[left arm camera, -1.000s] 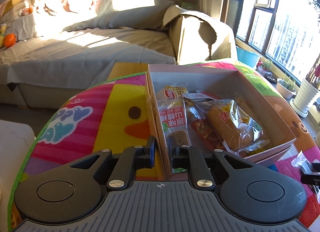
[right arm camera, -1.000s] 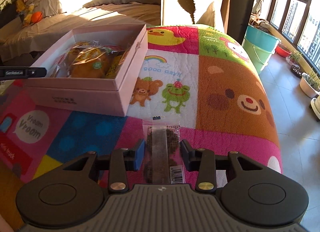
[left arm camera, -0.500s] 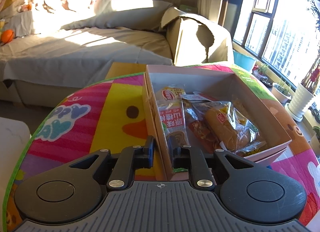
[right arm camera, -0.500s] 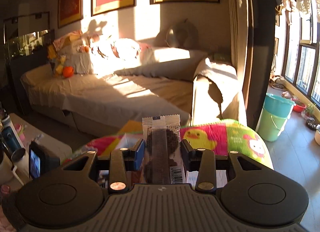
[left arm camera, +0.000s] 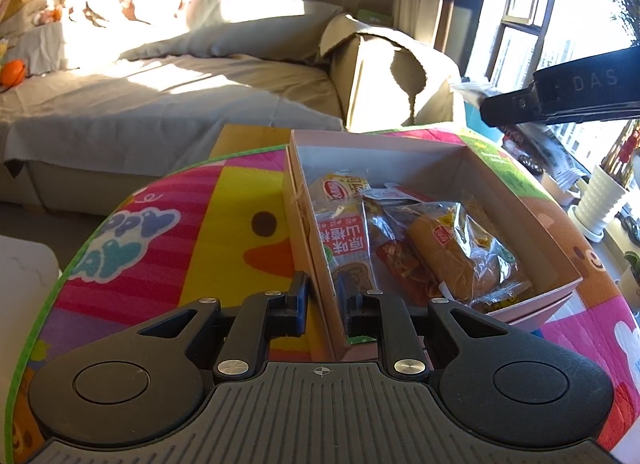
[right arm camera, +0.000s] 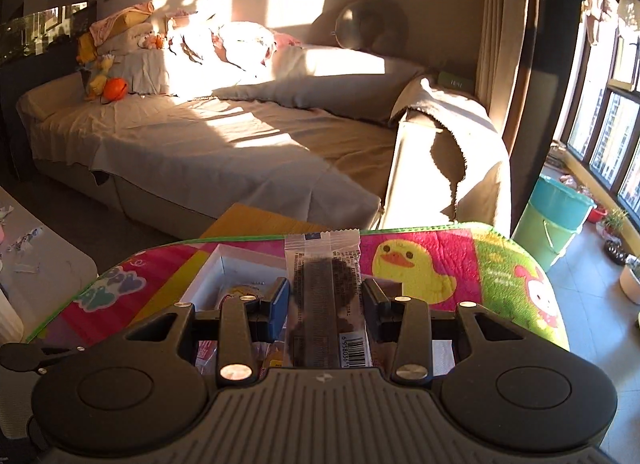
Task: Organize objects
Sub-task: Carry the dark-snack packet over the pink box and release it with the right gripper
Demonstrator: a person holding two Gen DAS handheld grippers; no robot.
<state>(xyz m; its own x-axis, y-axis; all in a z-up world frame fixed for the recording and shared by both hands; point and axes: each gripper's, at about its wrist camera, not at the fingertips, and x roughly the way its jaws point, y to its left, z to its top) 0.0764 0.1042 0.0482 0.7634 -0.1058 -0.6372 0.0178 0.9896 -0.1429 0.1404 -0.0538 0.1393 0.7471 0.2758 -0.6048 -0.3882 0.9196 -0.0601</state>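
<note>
Claws filled the foreground of both wrist views. Left claw (left arm camera: 323,306) was clenched on the near wall of the pink cardboard box (left arm camera: 520,200), which sat on a cartoon play mat (left arm camera: 224,232) covering the worktop and held wrapped snacks (left arm camera: 452,260). Right claw (right arm camera: 325,300) gripped a clear-wrapped chocolate biscuit packet (right arm camera: 322,264) lifted above the box. Farther back stood a sunlit sofa (right arm camera: 208,144).
</note>
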